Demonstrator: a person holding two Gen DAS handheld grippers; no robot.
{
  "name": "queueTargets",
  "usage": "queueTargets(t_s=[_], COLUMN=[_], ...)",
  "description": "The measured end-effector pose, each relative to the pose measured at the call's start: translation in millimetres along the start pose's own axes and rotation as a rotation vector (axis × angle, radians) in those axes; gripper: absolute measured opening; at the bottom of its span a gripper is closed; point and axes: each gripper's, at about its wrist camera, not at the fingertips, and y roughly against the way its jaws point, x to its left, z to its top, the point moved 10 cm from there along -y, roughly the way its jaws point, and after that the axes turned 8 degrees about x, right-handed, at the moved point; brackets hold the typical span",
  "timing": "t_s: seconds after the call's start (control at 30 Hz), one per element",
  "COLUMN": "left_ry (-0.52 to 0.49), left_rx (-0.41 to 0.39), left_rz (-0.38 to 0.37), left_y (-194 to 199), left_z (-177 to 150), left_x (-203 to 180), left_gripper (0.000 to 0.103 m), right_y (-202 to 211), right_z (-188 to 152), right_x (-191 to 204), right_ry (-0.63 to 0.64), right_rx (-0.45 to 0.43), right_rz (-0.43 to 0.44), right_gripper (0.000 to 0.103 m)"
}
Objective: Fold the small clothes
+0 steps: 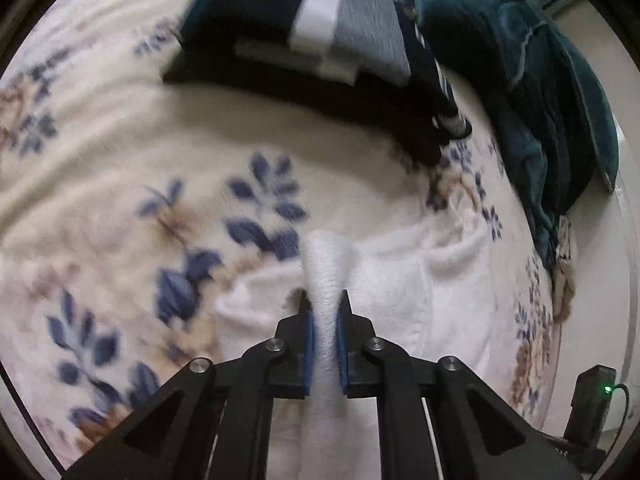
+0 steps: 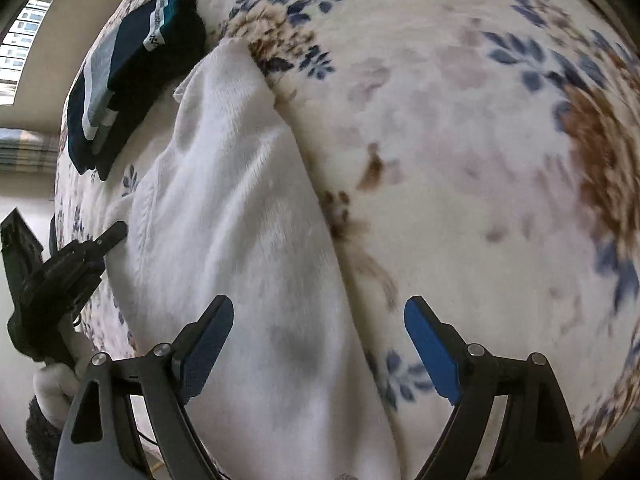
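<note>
No text can be read — the white band [image 2: 157,28] on the folded dark clothes [image 2: 132,80] bears only blurred marks.

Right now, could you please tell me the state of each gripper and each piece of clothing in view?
left gripper: shut on a pinched ridge of the white garment.
right gripper: open, over the white garment's edge, holding nothing.
white garment: spread out on the floral blanket, unfolded.
dark striped clothes: folded, stacked on the blanket.
teal garment: crumpled, unfolded.
</note>
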Motion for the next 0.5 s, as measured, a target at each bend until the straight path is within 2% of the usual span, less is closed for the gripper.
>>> queueTargets(t_s=[0.07, 0.17, 0.3, 0.33, 0.37, 0.4, 0.43, 0.5], left_ry=[0.031, 0.146, 0.145, 0.145, 0.142, 0.136, 0.127, 0.124], left_rx=[-0.005, 0.03, 0.08, 0.086, 0.094, 0.094, 0.087, 0.075], left_rz=[0.016, 0.02, -0.067, -0.093, -0.121, -0.136, -0.157, -0.186], left_y=[2.1, -16.3, -13.7, -8.2, 2.1, 13.1, 26.5, 50.1], left_z=[6.9, 8.6, -5.0, -8.0, -14.7, -21.7, -30.8, -49.3], left_x=[16.8, 55.0, 50.2, 46.9, 43.6, 41.5, 38.4, 34.9], left_gripper=[0.007, 0.007, 0.013, 0.027, 0.047, 0.06, 0.077, 0.079], right_y=[-8.5, -22.9, -28.6, -28.2, -24.4, -19.8, -17.3, -11.6], right_z=[7.5, 13.4, 12.4, 11.4, 7.0, 1.2, -3.4, -25.6], right_x=[0.3, 0.0, -4.5, -6.1, -8.7, -12.0, -14.8, -24.3], right_ry=[0.013, 0.025, 0.025, 0.022, 0.018, 0.015, 0.012, -0.001], right_rx=[0.022, 0.053, 0.084, 0.083, 0.083, 0.084, 0.085, 0.104], right_rz=[-0.011, -0.017, -0.02, -0.017, -0.012, -0.007, -0.002, 0.011], right_gripper=[0.089, 0.089, 0.089, 0.089, 0.089, 0.089, 0.089, 0.089])
